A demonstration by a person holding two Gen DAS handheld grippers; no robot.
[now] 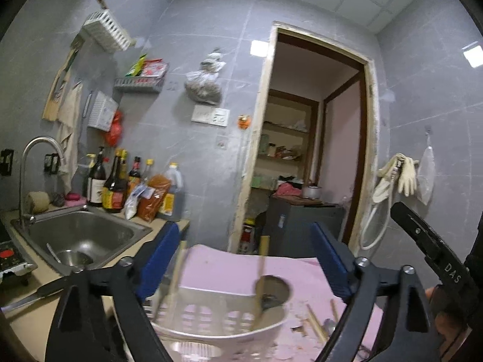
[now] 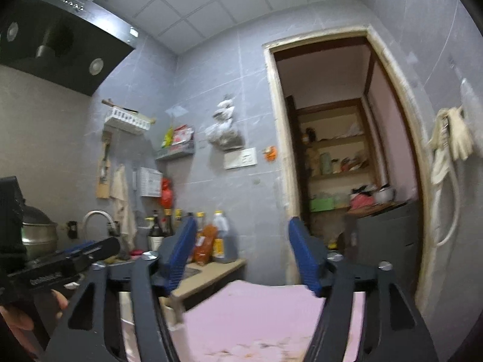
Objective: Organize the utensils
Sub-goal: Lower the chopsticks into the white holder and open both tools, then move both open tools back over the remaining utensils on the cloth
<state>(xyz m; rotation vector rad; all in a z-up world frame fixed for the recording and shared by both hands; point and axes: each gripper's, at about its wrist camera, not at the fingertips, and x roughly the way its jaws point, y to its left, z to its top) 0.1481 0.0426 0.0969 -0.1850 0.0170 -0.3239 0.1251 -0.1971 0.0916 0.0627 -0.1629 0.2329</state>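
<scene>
In the left wrist view a white slotted basket (image 1: 217, 316) stands on a pink board (image 1: 229, 265), low between my fingers. A wooden-handled metal ladle (image 1: 265, 289) leans upright in it, and blurred chopsticks (image 1: 175, 280) stand at its left side. A few loose chopsticks (image 1: 317, 322) lie on the board to the right. My left gripper (image 1: 246, 256) is open above the basket, with nothing between its blue pads (image 1: 163, 259). My right gripper (image 2: 243, 256) is open too and holds nothing over the pink board (image 2: 256, 316). A stick tip (image 2: 178, 307) pokes up by its left finger.
A steel sink (image 1: 81, 235) with a faucet (image 1: 39, 150) lies to the left, with bottles (image 1: 114, 181) behind it. A knife (image 1: 30, 298) rests on the counter and a stove (image 1: 9, 259) sits at the far left. An open doorway (image 1: 302, 150) is ahead. A hand (image 2: 18, 322) holds the left gripper's body.
</scene>
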